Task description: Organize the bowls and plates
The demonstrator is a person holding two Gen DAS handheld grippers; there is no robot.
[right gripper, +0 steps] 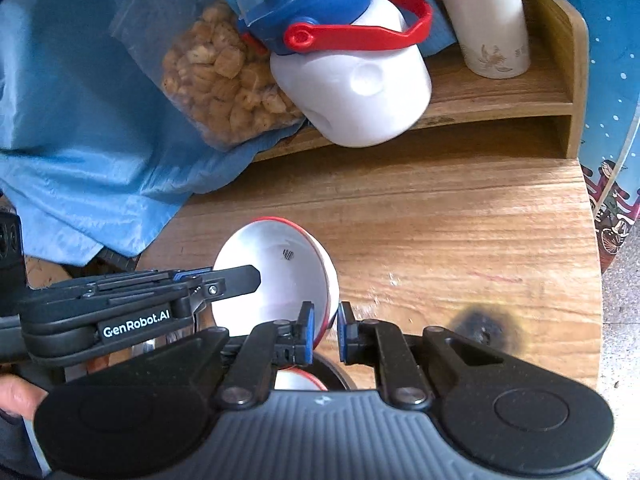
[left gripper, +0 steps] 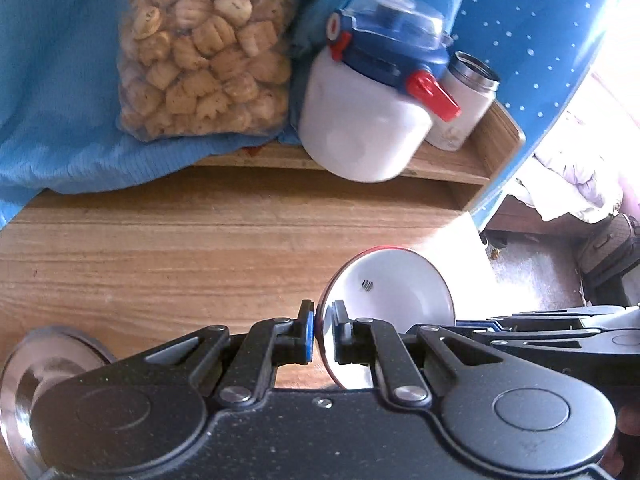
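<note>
A white bowl with a red outside (left gripper: 388,296) (right gripper: 276,276) is held tilted above the wooden table (left gripper: 180,248) (right gripper: 460,232). My left gripper (left gripper: 323,334) (right gripper: 236,278) is shut on its rim. My right gripper (right gripper: 325,332) (left gripper: 520,322) has its jaws on either side of the opposite rim, with a small gap showing at the right pad. A steel plate (left gripper: 24,384) lies at the lower left of the left wrist view. Another red-rimmed bowl (right gripper: 298,380) sits in a dark dish below the right gripper.
A wooden shelf (right gripper: 520,96) at the back carries a white jug with a blue lid and red handle (left gripper: 368,120) (right gripper: 348,80), a white flask (right gripper: 488,24) (left gripper: 464,108) and a bag of biscuits (left gripper: 204,52) (right gripper: 224,84) on blue cloth (left gripper: 52,100). The table's right edge (right gripper: 596,280) drops to the floor.
</note>
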